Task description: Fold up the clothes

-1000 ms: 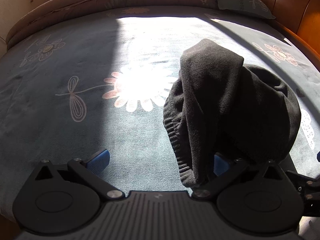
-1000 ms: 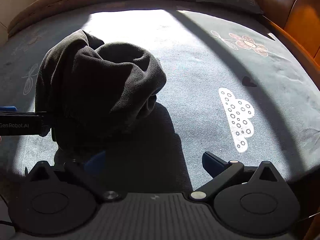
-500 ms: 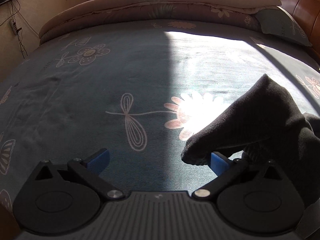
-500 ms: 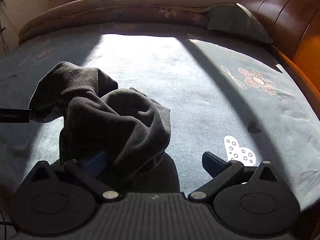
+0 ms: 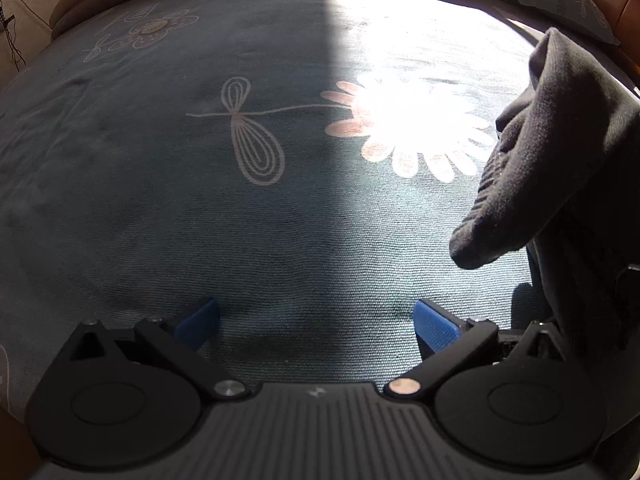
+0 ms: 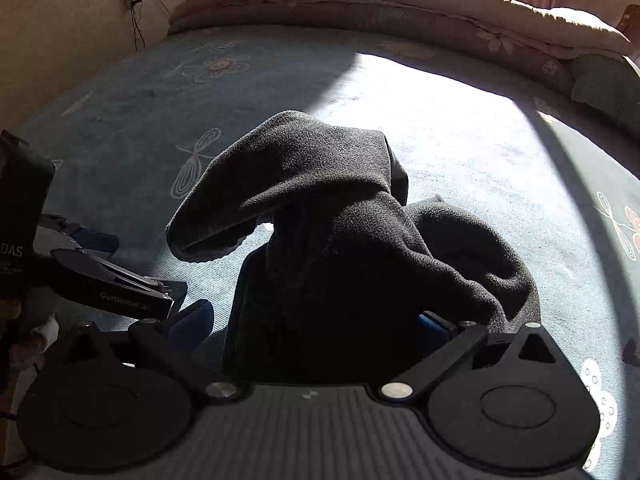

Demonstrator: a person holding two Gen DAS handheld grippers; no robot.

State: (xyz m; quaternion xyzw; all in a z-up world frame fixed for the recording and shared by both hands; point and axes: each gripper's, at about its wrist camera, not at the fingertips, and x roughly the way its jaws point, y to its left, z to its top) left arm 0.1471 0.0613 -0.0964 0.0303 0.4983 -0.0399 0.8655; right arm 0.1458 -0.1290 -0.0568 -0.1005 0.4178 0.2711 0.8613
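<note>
Left gripper (image 5: 316,322) is spread wide with only the blue floral bedspread (image 5: 200,200) between its blue pads (image 5: 434,326), so I have nothing in it, and the dark fleece garment (image 5: 560,168) hangs just off its right side. Over on my right gripper (image 6: 312,330) the fingers also stand apart, with the garment (image 6: 340,240) heaped over and between them and draped across the right finger, one cuffed sleeve end jutting left above the bed toward the left gripper (image 6: 100,276). Sunlight falls across the bedspread (image 6: 460,140) behind the heap, with a rolled quilt (image 6: 400,4) at the far edge.
</note>
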